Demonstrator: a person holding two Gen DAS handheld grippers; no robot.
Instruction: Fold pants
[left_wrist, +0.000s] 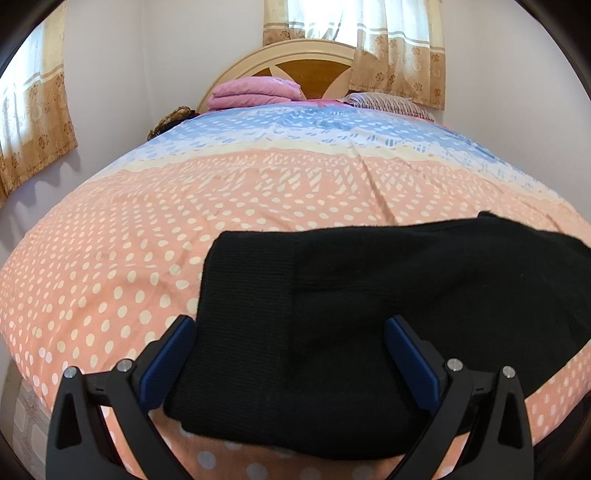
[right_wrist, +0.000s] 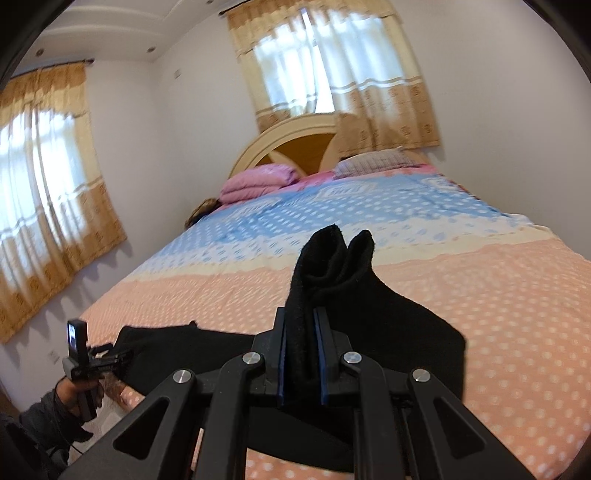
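Black pants (left_wrist: 369, 295) lie across the near edge of the polka-dot bed (left_wrist: 147, 240), their ribbed waistband on the left. My left gripper (left_wrist: 291, 332) hovers over that waistband end, open wide, with the cloth spread beneath its blue pads and not pinched. In the right wrist view my right gripper (right_wrist: 301, 317) is shut on a bunched fold of the pants (right_wrist: 388, 332), held up off the bed (right_wrist: 498, 295), with two peaks of fabric standing above the fingers. The left gripper (right_wrist: 110, 356) shows at far left, held by a hand (right_wrist: 74, 391).
A folded pink blanket (left_wrist: 255, 92) and a striped pillow (left_wrist: 384, 101) lie at the headboard (left_wrist: 314, 55). A brown object (left_wrist: 170, 118) sits at the bed's far left corner. Curtained windows (right_wrist: 48, 203) line the left and back walls. The bed's near edge runs just below the pants.
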